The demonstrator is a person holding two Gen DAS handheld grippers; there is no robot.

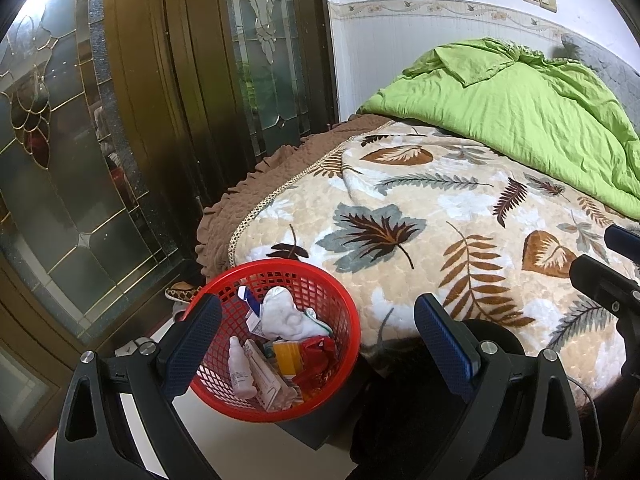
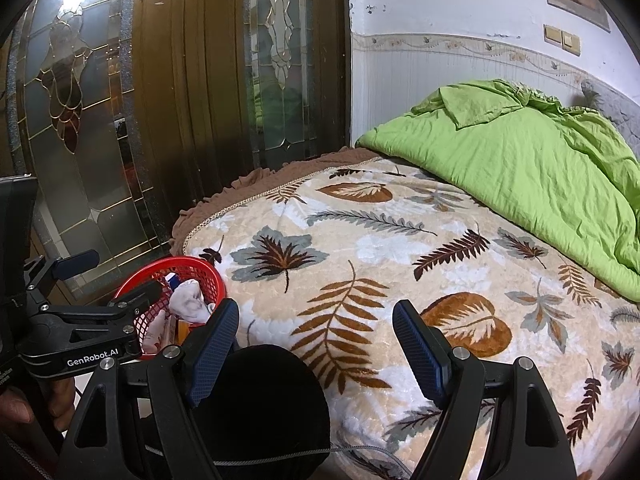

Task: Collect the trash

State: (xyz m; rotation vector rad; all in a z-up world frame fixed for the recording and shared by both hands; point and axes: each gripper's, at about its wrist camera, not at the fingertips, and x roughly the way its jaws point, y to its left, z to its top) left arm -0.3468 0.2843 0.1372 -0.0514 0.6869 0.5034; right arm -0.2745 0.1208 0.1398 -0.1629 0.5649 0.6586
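A red mesh basket [image 1: 349, 320] stands at the bed's near corner, low between the fingers of my open left gripper [image 1: 320, 344]. It holds a crumpled white tissue [image 1: 286, 316], a small white bottle [image 1: 240, 368], a yellow item [image 1: 286, 357], a red wrapper [image 1: 316, 360] and a pale box. In the right wrist view the basket [image 2: 200, 266] shows at lower left, partly behind my left gripper [image 2: 110, 276]. My right gripper [image 2: 318, 348] is open over the leaf-patterned blanket [image 2: 360, 264], with nothing between its fingers. It also shows at the right edge of the left wrist view [image 1: 600, 254].
A green quilt [image 1: 520, 108] is bunched at the far side of the bed. Stained-glass doors [image 1: 80, 160] with brown frames stand to the left. A dark rounded shape [image 2: 260, 400] lies below my right gripper. A hand [image 2: 24, 404] shows at lower left. Pale floor surrounds the basket.
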